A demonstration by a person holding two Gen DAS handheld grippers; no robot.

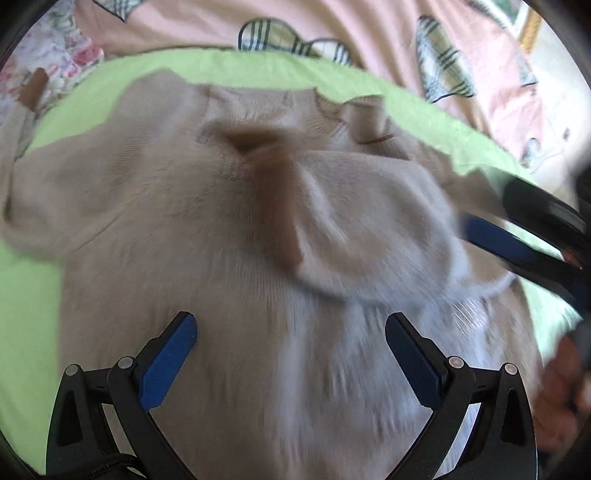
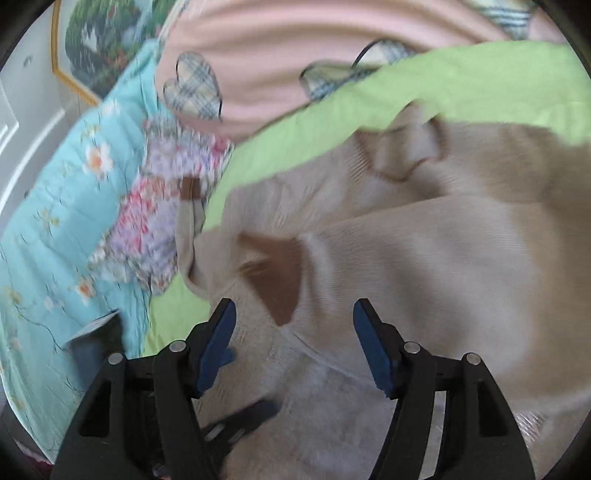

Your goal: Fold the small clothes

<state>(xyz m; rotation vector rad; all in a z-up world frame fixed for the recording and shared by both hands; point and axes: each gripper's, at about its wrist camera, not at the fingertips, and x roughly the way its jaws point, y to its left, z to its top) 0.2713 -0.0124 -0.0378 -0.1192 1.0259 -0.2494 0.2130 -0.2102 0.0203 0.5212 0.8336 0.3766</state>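
A beige knitted sweater (image 1: 166, 221) (image 2: 461, 266) lies spread on a green sheet (image 1: 229, 64) (image 2: 480, 81). One sleeve is folded across its chest, ending in a brown cuff (image 1: 277, 199) (image 2: 277, 284). The other sleeve stretches off the sheet, and its brown cuff (image 1: 33, 88) (image 2: 190, 188) rests on floral bedding. My left gripper (image 1: 291, 332) hovers over the sweater's body, open, with nothing between its fingers. My right gripper (image 2: 294, 325) is open just short of the folded cuff, pads off the cloth. It also shows at the right edge of the left wrist view, right gripper (image 1: 517, 240).
A pink blanket with plaid hearts (image 1: 369, 26) (image 2: 277, 55) lies bunched behind the green sheet. A turquoise floral quilt (image 2: 48, 229) and a pink-purple floral cloth (image 2: 159, 206) lie to the left. A hand (image 1: 561, 387) shows at the lower right. A framed picture (image 2: 99, 40) hangs on the wall.
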